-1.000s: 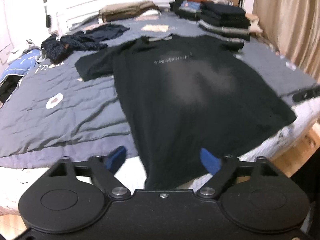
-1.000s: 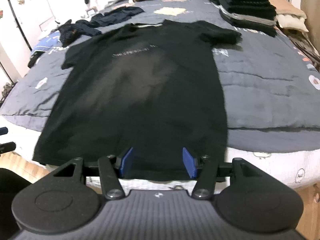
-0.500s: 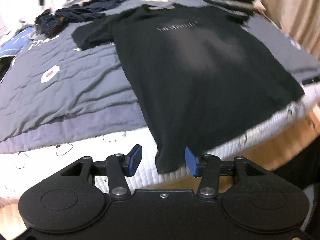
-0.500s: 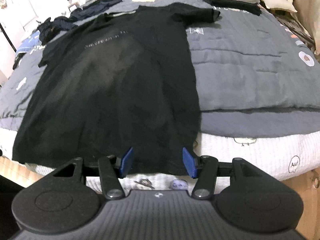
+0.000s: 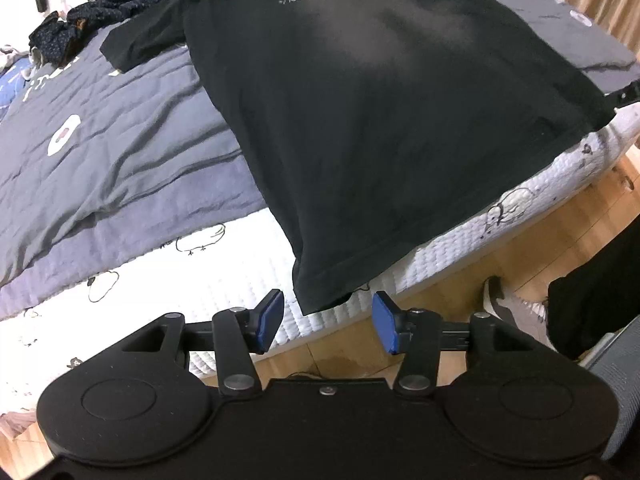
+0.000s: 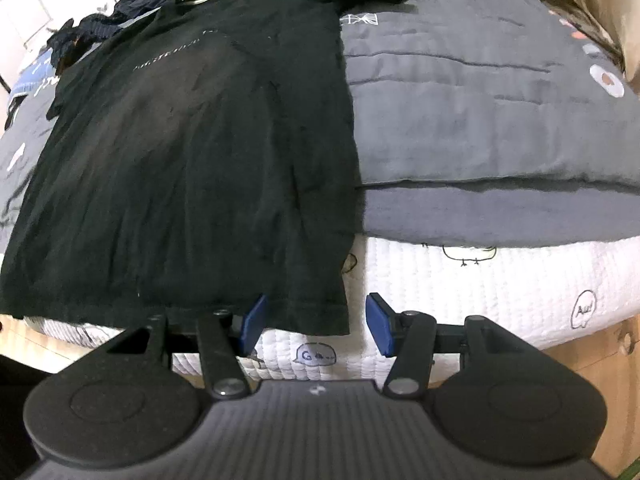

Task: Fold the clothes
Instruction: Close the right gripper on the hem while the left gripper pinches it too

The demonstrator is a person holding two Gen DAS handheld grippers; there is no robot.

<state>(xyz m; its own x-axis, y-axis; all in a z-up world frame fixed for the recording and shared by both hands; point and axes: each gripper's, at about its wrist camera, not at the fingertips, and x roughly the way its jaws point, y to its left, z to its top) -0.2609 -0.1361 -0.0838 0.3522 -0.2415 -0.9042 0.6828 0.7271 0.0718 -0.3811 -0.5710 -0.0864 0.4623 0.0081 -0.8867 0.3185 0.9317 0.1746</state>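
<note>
Both grippers, L & R, wide open, empty, black tee hem corners at 12 o'clock over bed edge.

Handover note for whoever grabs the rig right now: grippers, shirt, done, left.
Left gripper: open, empty, at the shirt's bottom-left hem corner, which hangs over the mattress edge.
Right gripper: open, empty, straddling the bottom-right hem corner; whether a finger touches the cloth cannot be told.
Black T-shirt: spread flat, print side up on the grey duvet, sleeves out, hem toward you.
Done: shirt laid out; no fold made.
Left: probably close on both hem corners, carry the hem up toward the collar, then fold the sides in. Loose dark clothes wait beyond the left sleeve.
</note>
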